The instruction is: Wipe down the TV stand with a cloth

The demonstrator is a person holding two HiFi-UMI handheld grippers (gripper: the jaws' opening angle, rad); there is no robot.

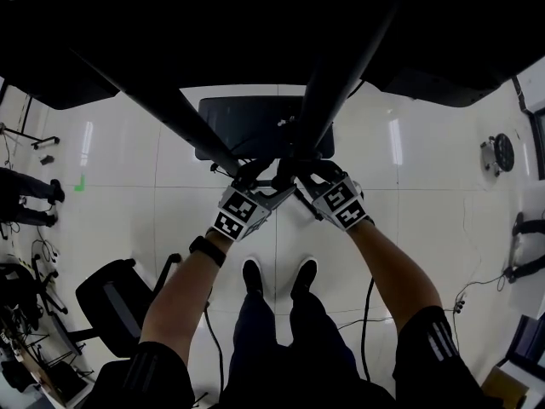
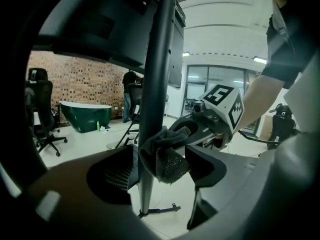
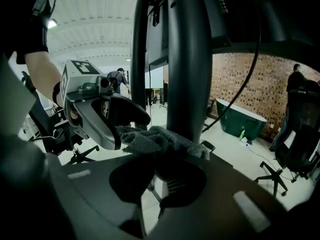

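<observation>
Right gripper [image 3: 160, 170]: fingers closed on the cloth [image 3: 155, 139], which is bunched at their tips. The stand's pole [image 3: 187, 59] lies directly beyond the tips. The cloth sits against its near face.

Left gripper [image 2: 162, 171]: fingers apart, straddling the same pole. The pole stands hard against the left-side finger. The cloth fills the space between the pole and the right-side finger. Firm pressure from these fingers is not evident.

The two grippers face each other across the pole, tips close together, and both reach the cloth. The right one has the grip. The left one appears only to guide.

Governing relation: the pole's long axis runs upright, crosswise to both sets of fingers. In the inspector's judgement the wipe must travel along that axis, with the cloth kept between fingers and pole.

Obstructions: the dark screen [image 2: 100, 24] hangs close above the fingers and limits upward travel. A second strut [image 1: 170, 100] slopes off to the left of them. A cable [image 3: 250, 79] hangs just right of the pole and could snag.

Further out: the stand's base [image 1: 255, 126] rests on the floor [image 1: 426, 211] below the fingers, well apart. An office chair [image 1: 111, 301] stands behind and to the left. A green tub [image 2: 85, 115] sits before a brick wall [image 2: 75, 79] in the distance, with people standing near it.
</observation>
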